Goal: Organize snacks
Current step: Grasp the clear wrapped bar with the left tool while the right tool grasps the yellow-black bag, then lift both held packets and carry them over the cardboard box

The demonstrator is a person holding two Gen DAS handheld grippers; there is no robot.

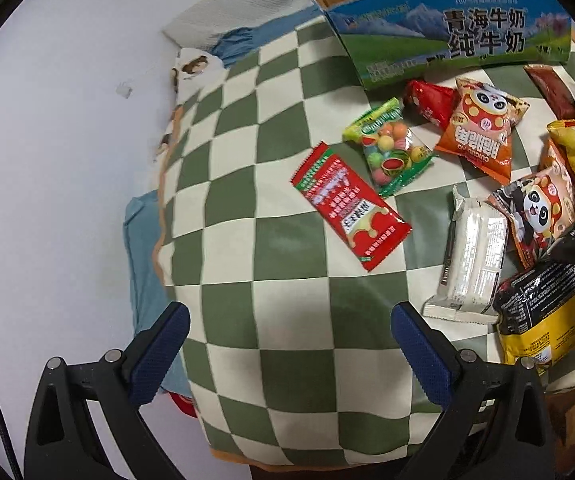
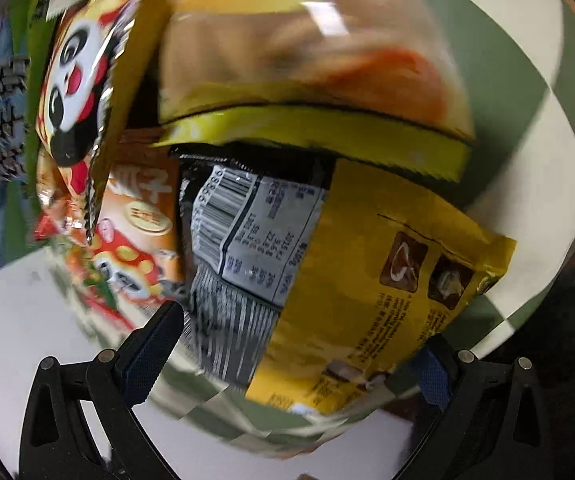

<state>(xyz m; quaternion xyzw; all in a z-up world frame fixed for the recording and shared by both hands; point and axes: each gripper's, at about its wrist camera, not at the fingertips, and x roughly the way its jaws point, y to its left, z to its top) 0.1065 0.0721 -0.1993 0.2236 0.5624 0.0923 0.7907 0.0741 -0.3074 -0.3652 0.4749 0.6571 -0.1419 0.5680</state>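
Glossy yellow-black packet (image 2: 359, 280) between spread right gripper (image 2: 299, 344) fingers.

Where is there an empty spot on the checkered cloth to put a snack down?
The checkered cloth is bare on its left half, between the wall-side edge and the red packet, and in front of the open left gripper. The right side is crowded: candy bag, panda bags, white packet, yellow-black bag, beneath the milk carton.

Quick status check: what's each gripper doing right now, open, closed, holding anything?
Left gripper: open, holding nothing, above the checkered cloth.
Right gripper: open, fingers either side of the yellow-and-black packet, not clamped.
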